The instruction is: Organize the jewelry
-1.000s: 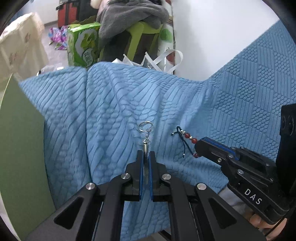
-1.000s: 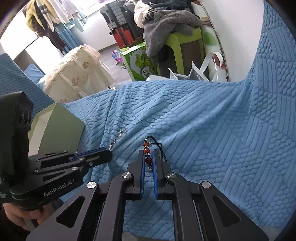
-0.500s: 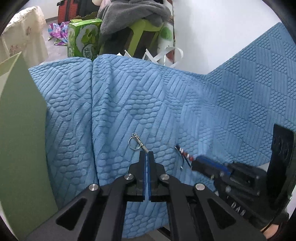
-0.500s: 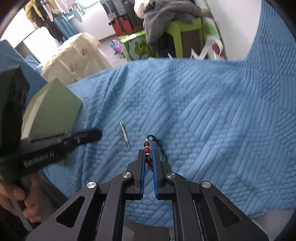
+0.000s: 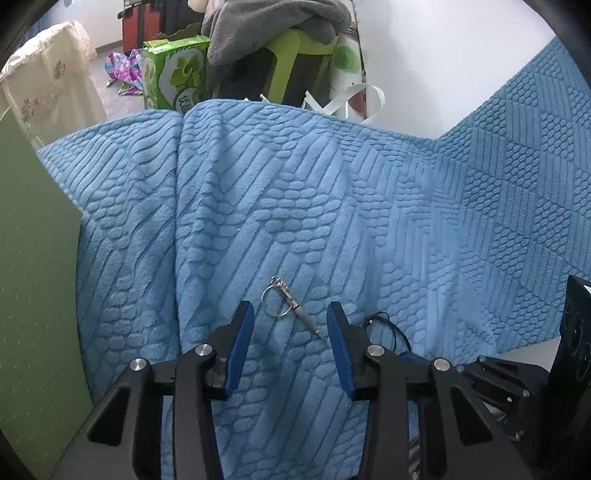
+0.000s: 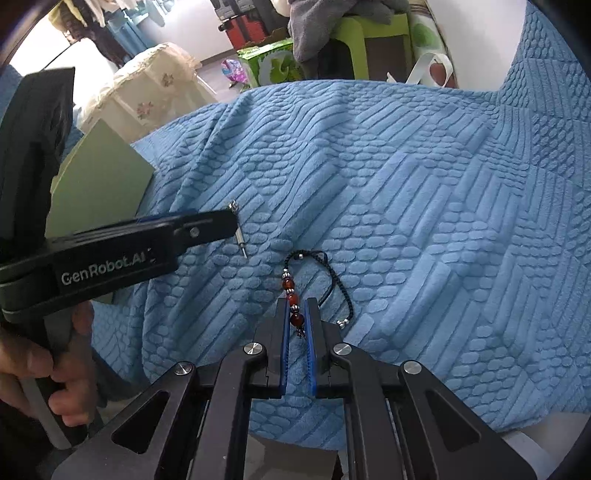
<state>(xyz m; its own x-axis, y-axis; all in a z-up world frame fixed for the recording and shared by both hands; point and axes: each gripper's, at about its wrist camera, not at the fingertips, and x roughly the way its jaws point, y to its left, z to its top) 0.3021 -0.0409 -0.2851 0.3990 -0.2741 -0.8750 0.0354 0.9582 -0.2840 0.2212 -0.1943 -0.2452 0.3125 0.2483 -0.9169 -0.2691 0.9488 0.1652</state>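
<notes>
A small metal keyring charm [image 5: 284,302] lies on the blue blanket [image 5: 369,221]. It sits loose between the spread fingers of my left gripper [image 5: 289,309], whose jaws are opening and whose pads do not touch it. My right gripper [image 6: 295,302] is shut on a bracelet [image 6: 290,286] of red beads on black cord. The bracelet's free loop rests on the blanket just ahead of the fingertips. In the right wrist view the left gripper [image 6: 221,225] comes in from the left, with the charm [image 6: 239,234] at its tip. A bit of the bracelet's cord [image 5: 388,328] shows in the left wrist view.
A pale green box [image 5: 33,295] stands at the blanket's left side. Beyond the far edge are a green carton [image 5: 173,74], a green stool under grey clothes [image 5: 280,22] and a white bag [image 5: 354,99]. A hand [image 6: 44,369] grips the left gripper's handle.
The left gripper went from shut on the charm to open, and the charm now lies on the blanket. Both grippers sank toward the blanket, and the bracelet's loop came to rest on it.
</notes>
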